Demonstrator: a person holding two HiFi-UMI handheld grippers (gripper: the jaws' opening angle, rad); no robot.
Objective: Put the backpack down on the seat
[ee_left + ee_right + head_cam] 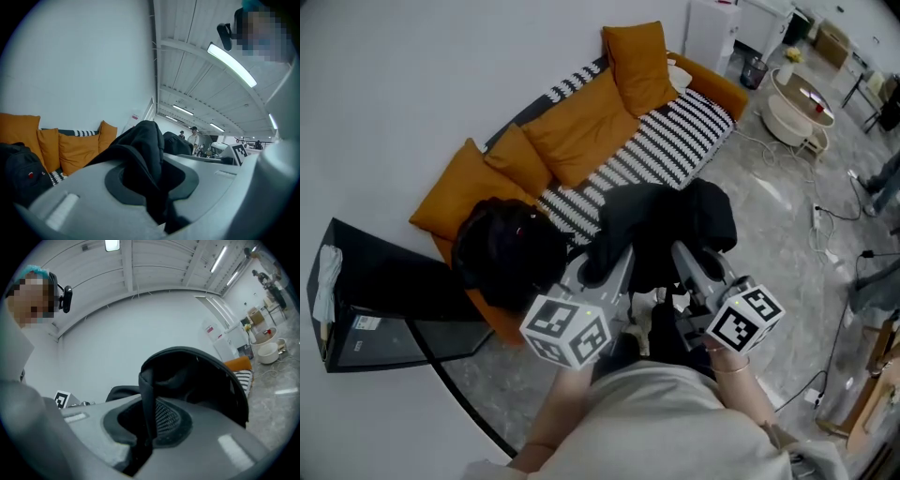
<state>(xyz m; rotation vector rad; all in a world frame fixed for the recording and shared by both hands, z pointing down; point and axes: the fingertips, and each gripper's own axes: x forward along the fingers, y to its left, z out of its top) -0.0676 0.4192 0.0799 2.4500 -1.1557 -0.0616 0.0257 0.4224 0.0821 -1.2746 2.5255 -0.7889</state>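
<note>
In the head view I hold a black backpack (667, 225) up in front of the sofa, over the front edge of its black-and-white striped seat (670, 141). My left gripper (606, 269) is shut on a fold of the backpack's fabric (143, 150) at its near left side. On the near right side, my right gripper (687, 255) is shut on a black strap (149, 394) of the backpack. In each gripper view the cloth fills the gap between the jaws. The backpack's underside is hidden.
Orange cushions (581, 127) line the sofa back. A second black bag (502, 248) lies on the sofa's left end. A black side table (380, 300) stands to its left. A round white table (797, 103) and floor cables (820, 220) are at right. People (193, 137) stand far off.
</note>
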